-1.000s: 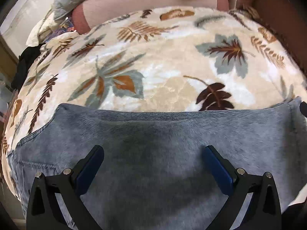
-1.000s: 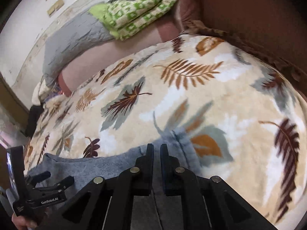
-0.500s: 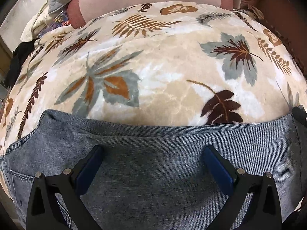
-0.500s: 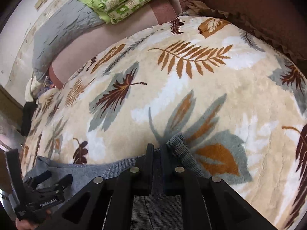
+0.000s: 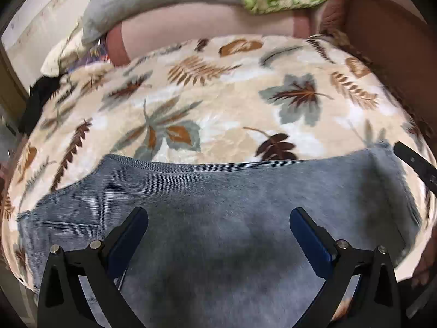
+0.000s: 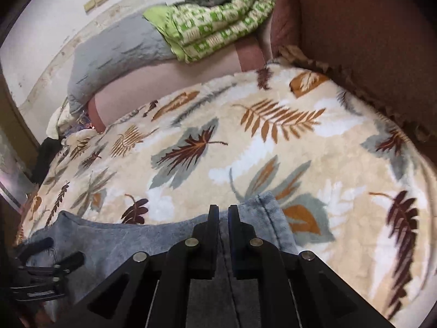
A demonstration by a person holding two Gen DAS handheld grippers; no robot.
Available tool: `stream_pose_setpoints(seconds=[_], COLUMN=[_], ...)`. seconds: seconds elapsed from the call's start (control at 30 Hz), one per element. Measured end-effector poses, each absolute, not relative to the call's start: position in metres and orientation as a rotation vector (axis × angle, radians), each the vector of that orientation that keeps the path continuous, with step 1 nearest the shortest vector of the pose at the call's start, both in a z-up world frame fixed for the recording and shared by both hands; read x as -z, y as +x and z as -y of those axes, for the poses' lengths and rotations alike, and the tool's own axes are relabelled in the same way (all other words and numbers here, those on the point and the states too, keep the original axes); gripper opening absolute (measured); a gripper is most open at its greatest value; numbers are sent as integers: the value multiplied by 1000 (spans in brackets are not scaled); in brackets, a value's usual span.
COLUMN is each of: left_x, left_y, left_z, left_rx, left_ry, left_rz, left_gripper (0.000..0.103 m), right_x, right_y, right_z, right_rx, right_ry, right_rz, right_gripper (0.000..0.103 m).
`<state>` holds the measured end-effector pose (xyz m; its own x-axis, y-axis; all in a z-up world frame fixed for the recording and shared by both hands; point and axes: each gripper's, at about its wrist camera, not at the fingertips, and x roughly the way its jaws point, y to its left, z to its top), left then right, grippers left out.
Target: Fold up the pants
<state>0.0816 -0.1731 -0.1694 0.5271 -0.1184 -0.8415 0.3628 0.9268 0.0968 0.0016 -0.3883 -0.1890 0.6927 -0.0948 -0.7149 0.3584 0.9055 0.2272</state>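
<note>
The blue-grey denim pants point(image 5: 218, 205) lie across the near part of the leaf-patterned blanket point(image 5: 218, 114), their far edge straight from left to right. My left gripper point(image 5: 218, 229) is open, its blue pads wide apart above the denim, holding nothing. In the right wrist view my right gripper point(image 6: 223, 213) is shut on the right end of the pants point(image 6: 267, 218), with cloth pinched between the jaws. The left gripper point(image 6: 41, 276) shows at the lower left of that view, over the pants' other end.
The blanket point(image 6: 245, 150) covers a bed. A folded green patterned quilt point(image 6: 218, 24) and a grey pillow point(image 6: 114, 52) lie at the far end. A brown upholstered wall point(image 6: 368, 41) runs along the right side. Dark clothing point(image 5: 38, 101) hangs at the left edge.
The pants' far edge dropped toward me half a second ago and has now risen back. My right gripper stayed shut on the cloth. My left gripper stayed open.
</note>
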Motion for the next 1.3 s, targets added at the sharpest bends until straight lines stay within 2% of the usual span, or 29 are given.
stream_pose_setpoints(seconds=[0.2, 0.43, 0.77, 0.93, 1.07, 1.3], left_x=[161, 183, 226, 230, 232, 232], left_y=[47, 32, 40, 43, 43, 42], left_z=[172, 164, 160, 156, 153, 153], left_rx=[324, 290, 228, 251, 259, 240], left_ry=[337, 359, 393, 359, 330, 318], left_rz=[-928, -994, -1126, -1134, -1139, -1135], left_gripper=[103, 103, 103, 103, 103, 103], right_x=[198, 210, 232, 234, 232, 226], right_y=[-32, -54, -39, -32, -28, -31], right_z=[388, 370, 366, 362, 354, 356], right_rx=[231, 190, 193, 178, 156, 149], right_ry=[441, 393, 386, 376, 353, 365], right_rz=[-817, -871, -959, -956, -954, -920], right_gripper=[9, 9, 10, 23, 41, 43])
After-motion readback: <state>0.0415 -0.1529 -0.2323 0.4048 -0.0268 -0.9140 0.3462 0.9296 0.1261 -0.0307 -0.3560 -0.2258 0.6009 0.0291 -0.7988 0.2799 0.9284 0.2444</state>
